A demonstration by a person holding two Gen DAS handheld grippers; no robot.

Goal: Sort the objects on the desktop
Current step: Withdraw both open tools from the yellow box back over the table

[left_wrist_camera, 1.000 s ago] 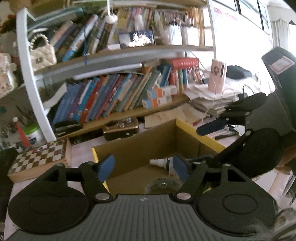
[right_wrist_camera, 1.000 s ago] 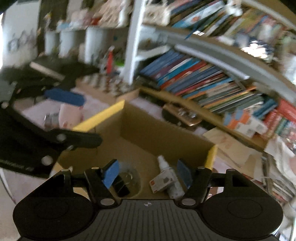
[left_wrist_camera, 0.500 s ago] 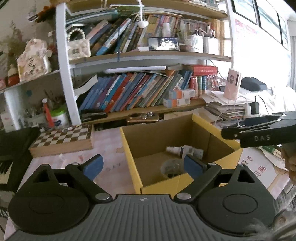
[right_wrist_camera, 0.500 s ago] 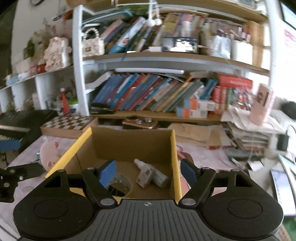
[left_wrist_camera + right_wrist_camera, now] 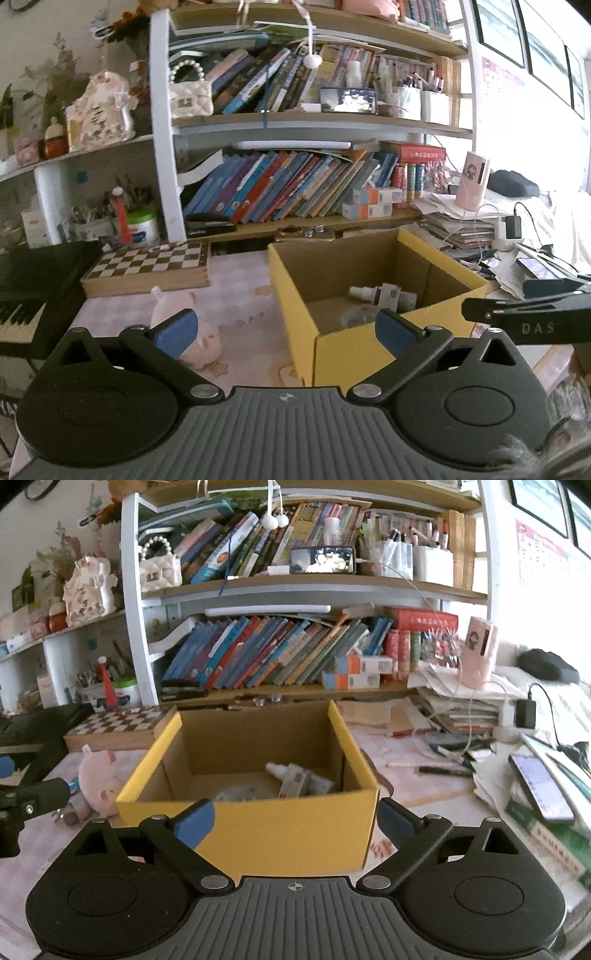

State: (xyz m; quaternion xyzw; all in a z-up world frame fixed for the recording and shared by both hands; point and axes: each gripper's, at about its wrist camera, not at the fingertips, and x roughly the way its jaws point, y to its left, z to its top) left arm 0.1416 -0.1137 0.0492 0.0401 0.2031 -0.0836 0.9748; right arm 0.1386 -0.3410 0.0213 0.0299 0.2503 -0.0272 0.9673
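A yellow cardboard box (image 5: 354, 354) (image 5: 280, 834) stands open on the pink desk. Inside it lie a white spray bottle (image 5: 382, 293) (image 5: 295, 779) and a clear round item (image 5: 242, 794). A pink pig toy (image 5: 201, 343) (image 5: 98, 777) lies on the desk left of the box. My left gripper (image 5: 286, 330) is open and empty, held above the desk at the box's left front corner. My right gripper (image 5: 295, 818) is open and empty, held in front of the box's near wall. The right gripper's arm shows at the right of the left wrist view (image 5: 532, 314).
A checkered chessboard box (image 5: 147, 264) (image 5: 118, 725) lies behind the pig. A keyboard (image 5: 22, 291) is at the far left. Bookshelves (image 5: 295, 192) line the back. Stacked papers, pens (image 5: 436, 770), a phone (image 5: 539, 788) and chargers crowd the right side.
Both grippers have pulled back and up from over the box. The pig toy has come into view on the desk. The jaws stay open and look wider apart.
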